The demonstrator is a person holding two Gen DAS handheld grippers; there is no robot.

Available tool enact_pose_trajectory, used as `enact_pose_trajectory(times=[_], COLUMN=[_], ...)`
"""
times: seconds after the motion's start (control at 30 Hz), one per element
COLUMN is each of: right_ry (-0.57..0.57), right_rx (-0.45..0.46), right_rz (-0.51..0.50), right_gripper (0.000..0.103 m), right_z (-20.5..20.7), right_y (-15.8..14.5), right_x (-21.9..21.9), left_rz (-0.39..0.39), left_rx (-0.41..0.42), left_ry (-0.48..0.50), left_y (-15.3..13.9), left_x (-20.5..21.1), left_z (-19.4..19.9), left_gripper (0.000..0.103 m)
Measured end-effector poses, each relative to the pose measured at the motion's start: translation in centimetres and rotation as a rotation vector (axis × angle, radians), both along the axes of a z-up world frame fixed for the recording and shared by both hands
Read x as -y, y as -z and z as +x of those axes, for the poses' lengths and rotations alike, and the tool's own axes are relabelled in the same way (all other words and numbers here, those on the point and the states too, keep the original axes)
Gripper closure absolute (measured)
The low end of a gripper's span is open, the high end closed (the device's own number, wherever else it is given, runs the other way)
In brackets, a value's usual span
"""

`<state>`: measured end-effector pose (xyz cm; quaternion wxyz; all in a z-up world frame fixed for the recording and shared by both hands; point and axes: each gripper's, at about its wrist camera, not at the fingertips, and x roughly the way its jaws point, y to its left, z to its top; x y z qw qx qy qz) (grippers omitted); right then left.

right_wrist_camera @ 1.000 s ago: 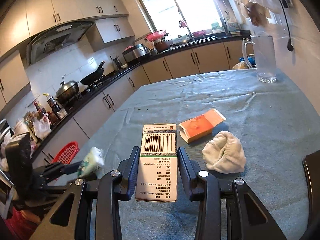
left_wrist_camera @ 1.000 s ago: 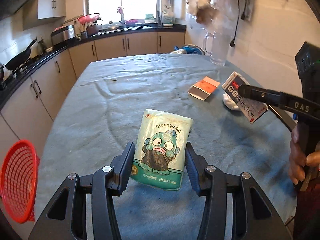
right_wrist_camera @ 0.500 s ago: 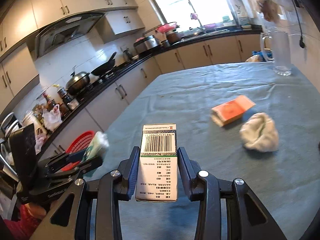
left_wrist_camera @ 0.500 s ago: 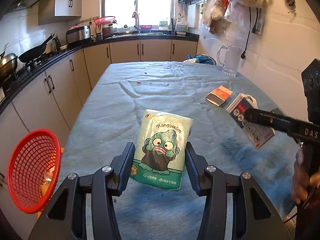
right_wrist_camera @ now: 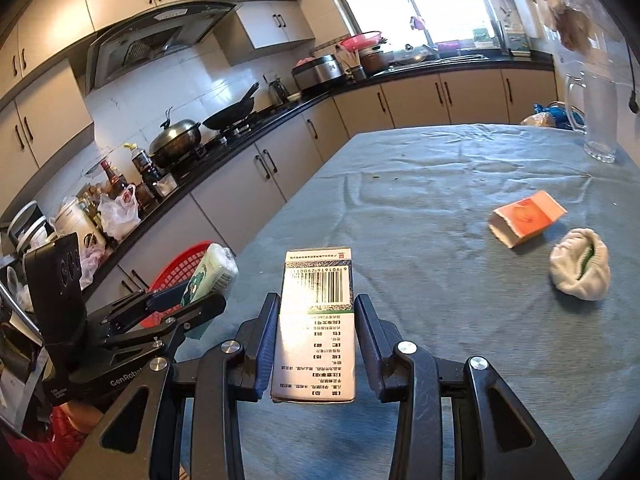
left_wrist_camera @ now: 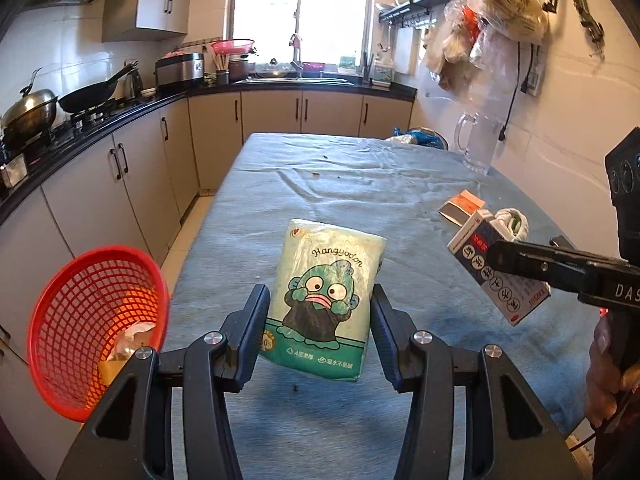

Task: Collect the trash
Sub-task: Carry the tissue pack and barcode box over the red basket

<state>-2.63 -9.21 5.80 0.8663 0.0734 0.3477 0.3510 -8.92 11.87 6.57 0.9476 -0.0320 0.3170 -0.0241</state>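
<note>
The left gripper (left_wrist_camera: 322,312) grasps a green tissue pack (left_wrist_camera: 325,304) above the near left part of the table (left_wrist_camera: 360,184); the right gripper (right_wrist_camera: 316,338) clamps a small white carton (right_wrist_camera: 316,328). The red basket (left_wrist_camera: 96,328) waits off the left edge; its tilted rim is narrow, so a pack released too early may fall to the floor. An orange box (right_wrist_camera: 528,218) and a white cloth ball (right_wrist_camera: 580,270) lie near the right edge; the basket's contents are hard to make out.

My tissue pack (left_wrist_camera: 326,304) is green with a cartoon fish face. My box (right_wrist_camera: 316,324) has black stripes. The basket (left_wrist_camera: 72,320) is red.
</note>
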Motion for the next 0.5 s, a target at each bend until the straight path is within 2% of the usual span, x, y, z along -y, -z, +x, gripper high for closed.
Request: enact_pose_trajectory(times=[0.5], right_ry=[-0.080], right_rx=[-0.015], right_rz=[-0.052], right_gripper=[0.062], right_z=[-0.2], right_y=[-0.2], right_x=[-6.1], left_rz=[-0.062], left_rx=[0.038], left_ry=[-0.116], left_y=[0.1], left_x=[-6.6], left_z=[-1.7], left_gripper=[0.054])
